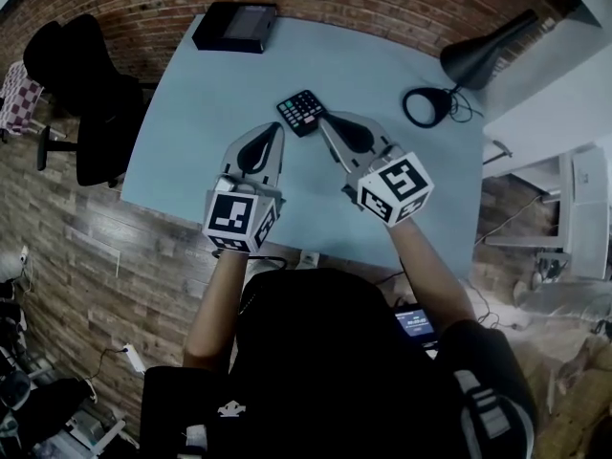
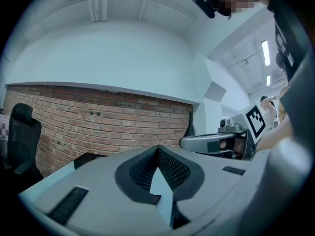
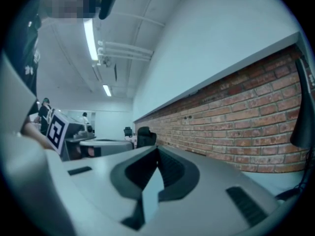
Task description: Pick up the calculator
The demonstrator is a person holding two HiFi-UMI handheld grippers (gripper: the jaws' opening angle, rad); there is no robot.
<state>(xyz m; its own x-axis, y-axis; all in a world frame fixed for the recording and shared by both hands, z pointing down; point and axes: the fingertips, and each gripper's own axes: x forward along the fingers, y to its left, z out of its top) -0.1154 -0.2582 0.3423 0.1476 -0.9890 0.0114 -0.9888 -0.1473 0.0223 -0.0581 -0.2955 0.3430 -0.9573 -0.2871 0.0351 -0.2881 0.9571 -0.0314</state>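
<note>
Black calculator point(image 1: 302, 112); pale blue table point(image 1: 191, 122); red brick wall point(image 1: 382, 3).

Calculator point(image 1: 302, 112) on table point(image 1: 191, 122), box point(image 1: 235, 27) at its far-left corner, lamp point(image 1: 478, 60) far right, chair point(image 1: 91, 94) off left edge

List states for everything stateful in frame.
calculator: flat on the table, keys up, not gripped.
left gripper: shut, empty, tips near the calculator.
right gripper: shut, empty, tips near the calculator.
desk lamp: looks unlit.
</note>
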